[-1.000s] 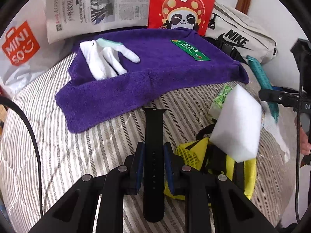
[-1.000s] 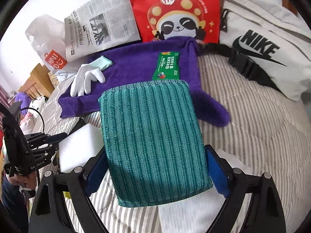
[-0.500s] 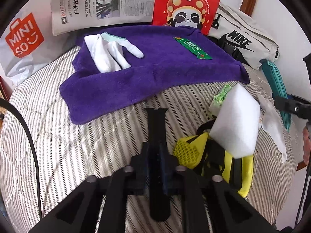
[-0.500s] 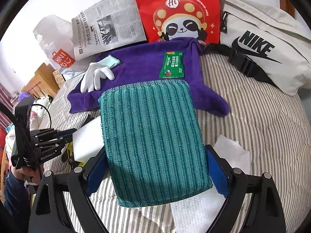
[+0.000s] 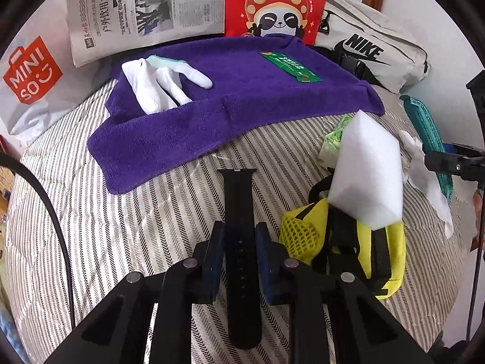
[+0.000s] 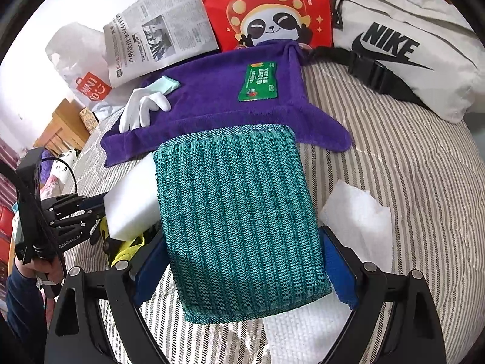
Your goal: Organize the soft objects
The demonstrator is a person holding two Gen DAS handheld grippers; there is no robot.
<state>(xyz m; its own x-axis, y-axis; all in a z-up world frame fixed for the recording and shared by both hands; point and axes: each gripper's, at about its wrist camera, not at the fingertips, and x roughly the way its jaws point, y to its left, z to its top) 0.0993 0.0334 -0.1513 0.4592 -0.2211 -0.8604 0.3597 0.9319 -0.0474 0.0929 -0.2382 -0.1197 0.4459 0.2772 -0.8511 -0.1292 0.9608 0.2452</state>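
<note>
The teal knitted pad (image 6: 239, 218) is sitting between the blue fingers (image 6: 336, 270) of the right gripper (image 6: 242, 270), which is clamping it by its two side edges; the pad is sticking out flat ahead of the jaws and hiding much of the bed beyond. Just left of it the white foam block (image 6: 130, 203) is resting on a yellow mesh item (image 6: 125, 251), and a white tissue (image 6: 357, 221) is lying on the striped bedding (image 6: 409, 157) just right of the gripper.

The black strap (image 5: 241, 242) is running lengthwise between the blue pads of the left gripper (image 5: 239, 242), which is closing on it from both sides; its far end is reaching forward toward the purple towel (image 5: 188, 121). To the right of this gripper the foam block (image 5: 368, 176) is leaning on the yellow mesh item (image 5: 300, 236).

Ahead of both grippers the towel is carrying a white glove (image 5: 157, 88) on its left part and a green packet (image 5: 289, 66) on its right part. Behind it a newspaper (image 5: 142, 9), a red panda bag (image 5: 275, 3), a white Nike bag (image 5: 372, 51) and a Miniso bag (image 5: 30, 72) are standing
</note>
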